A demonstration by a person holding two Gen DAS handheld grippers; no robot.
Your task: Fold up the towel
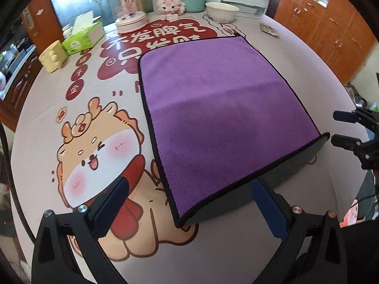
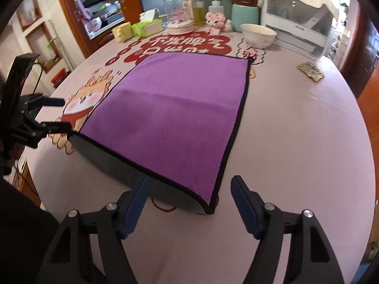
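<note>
The left gripper (image 1: pixel 189 209) is open, its fingers either side of the towel's (image 1: pixel 220 108) near left corner, not pinching it. The purple towel lies ahead of both tools on the table (image 2: pixel 296 130), its near hem draped over the table's edge with the grey underside showing. The right gripper (image 2: pixel 189 206) is open too, with the near right corner between its fingers. No fold seems made yet; both corners must first be gripped, then carried toward the far edge.
</note>
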